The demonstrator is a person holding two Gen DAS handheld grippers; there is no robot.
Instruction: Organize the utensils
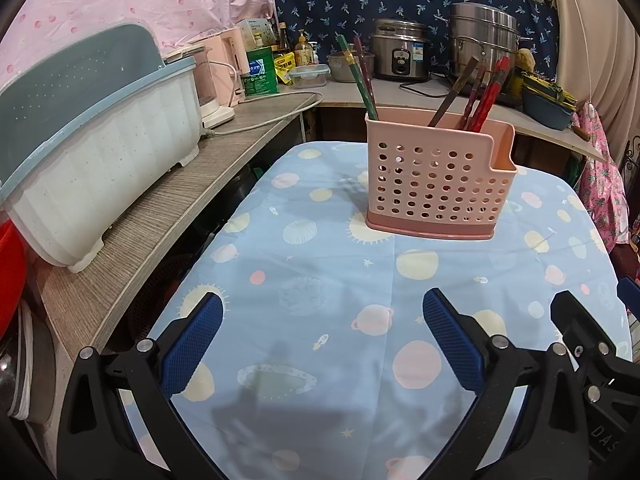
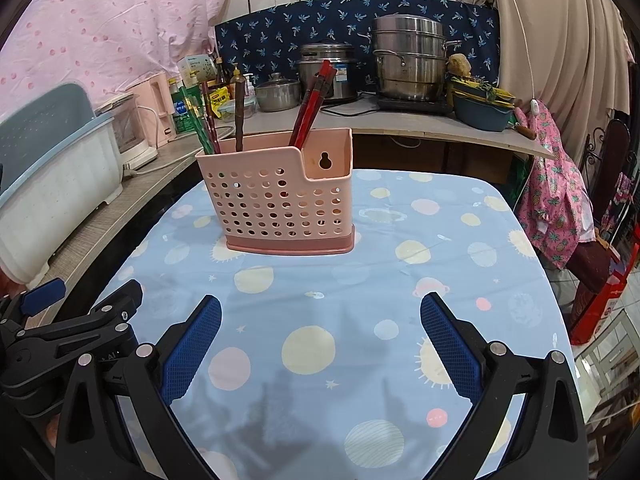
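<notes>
A pink perforated utensil holder (image 1: 436, 184) (image 2: 280, 196) stands upright on the table with the blue planet-print cloth (image 1: 332, 280) (image 2: 360, 280). Several chopsticks stick out of it: green and dark red ones (image 1: 362, 80) (image 2: 206, 120) at its left end, brown and red ones (image 1: 486, 94) (image 2: 314, 100) further right. My left gripper (image 1: 322, 336) is open over bare cloth, well short of the holder. Open too, my right gripper (image 2: 320, 336) hovers over the cloth with nothing between its fingers. Each gripper shows at the edge of the other's view.
A white and blue dish-drainer box (image 1: 96, 160) (image 2: 48, 184) sits on the wooden counter (image 1: 168, 216) to the left. Behind the table, a shelf holds a rice cooker (image 1: 400, 52), steel pots (image 2: 412, 60), bottles and a blue basin (image 2: 484, 112). A pink garment (image 2: 560, 200) hangs at the right.
</notes>
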